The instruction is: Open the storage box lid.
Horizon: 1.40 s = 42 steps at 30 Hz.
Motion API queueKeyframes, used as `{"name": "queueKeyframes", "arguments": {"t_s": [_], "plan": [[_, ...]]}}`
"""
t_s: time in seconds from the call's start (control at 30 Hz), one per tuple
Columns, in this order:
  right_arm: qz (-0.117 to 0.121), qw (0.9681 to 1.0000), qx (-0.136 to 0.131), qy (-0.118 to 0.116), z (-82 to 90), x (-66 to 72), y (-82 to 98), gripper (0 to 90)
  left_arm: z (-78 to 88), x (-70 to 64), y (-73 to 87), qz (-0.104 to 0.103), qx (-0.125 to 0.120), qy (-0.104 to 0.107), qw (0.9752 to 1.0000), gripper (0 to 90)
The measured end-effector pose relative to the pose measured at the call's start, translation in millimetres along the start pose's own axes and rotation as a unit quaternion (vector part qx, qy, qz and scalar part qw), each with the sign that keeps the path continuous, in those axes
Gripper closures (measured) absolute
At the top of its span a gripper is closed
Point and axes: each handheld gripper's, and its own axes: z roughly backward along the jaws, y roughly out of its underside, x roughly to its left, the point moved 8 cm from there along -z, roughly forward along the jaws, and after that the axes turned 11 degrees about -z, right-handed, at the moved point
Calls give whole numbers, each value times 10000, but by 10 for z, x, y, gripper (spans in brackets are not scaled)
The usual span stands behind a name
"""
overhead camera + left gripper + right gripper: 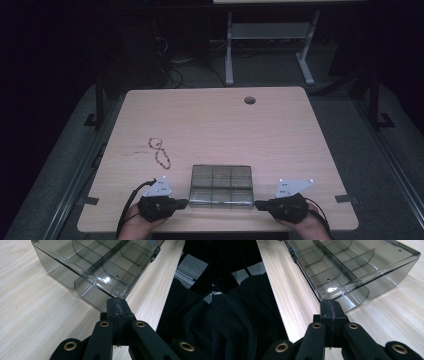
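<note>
Beads left of, behind box

The room is dark. A light wooden table stands on grey floor. Behind it stands a white-legged desk, with cables beside.

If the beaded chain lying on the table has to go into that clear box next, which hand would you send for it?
Probably the left. The beaded chain lies left of the box, just beyond the left gripper. The right gripper would have to cross over the box.
</note>
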Motion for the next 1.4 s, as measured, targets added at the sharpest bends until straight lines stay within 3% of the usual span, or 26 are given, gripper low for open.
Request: {"name": "queueKeyframes", "arguments": {"t_s": [0.57, 1.4], "plan": [[-18, 9994, -285, -170, 12, 32, -120, 900, 39, 24, -118, 56, -375, 30, 9993, 899], [58, 9995, -252, -180, -75, 48, -163, 900, 21, 17, -233, 37, -660, 144, 9977, 899]]}}
